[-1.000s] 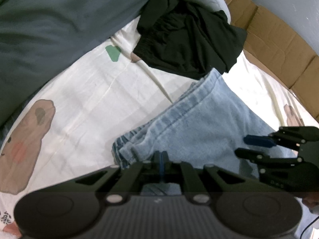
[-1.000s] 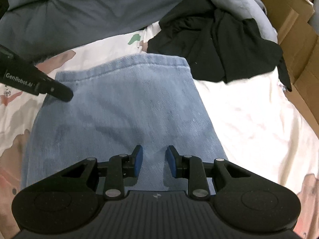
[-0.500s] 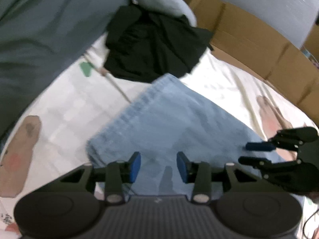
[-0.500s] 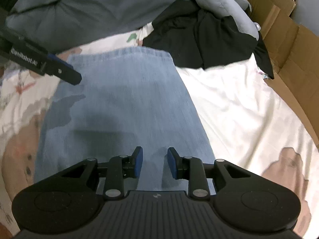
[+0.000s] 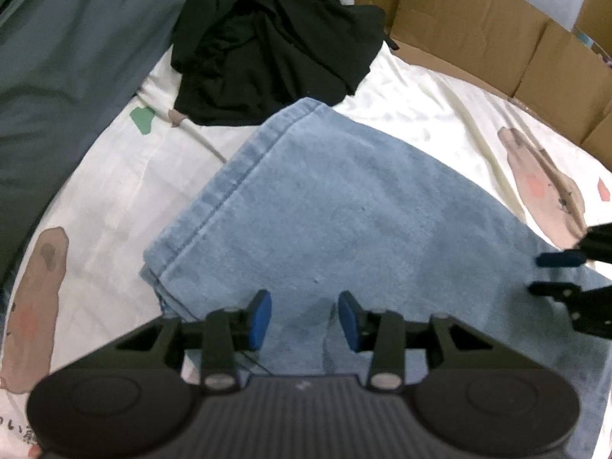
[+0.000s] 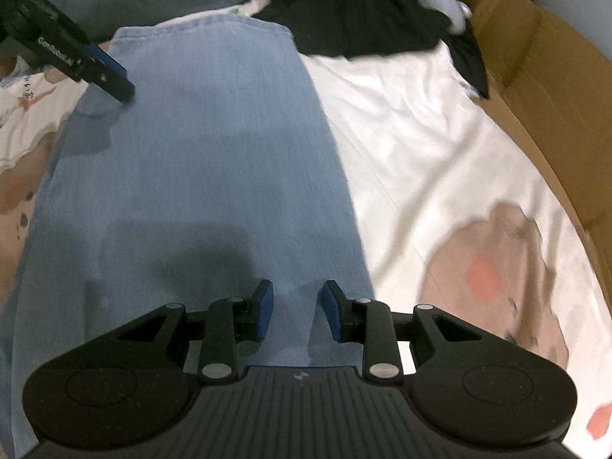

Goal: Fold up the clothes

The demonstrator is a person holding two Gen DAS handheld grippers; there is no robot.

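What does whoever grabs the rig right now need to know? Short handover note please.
Left claw: open, empty, over the folded jeans; its jaws opened within the last second.
Right claw: open, empty, over the jeans' other end.
Jeans lie folded flat on the printed bedsheet.
Black garment lies crumpled beyond them, unfolded.
Left: fold jeans further if wanted, then the black garment.

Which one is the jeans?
Look at the white bedsheet with cartoon animals on it. The jeans lie folded flat in its middle, in front of the crumpled black clothes. They are the only light blue, smooth piece.
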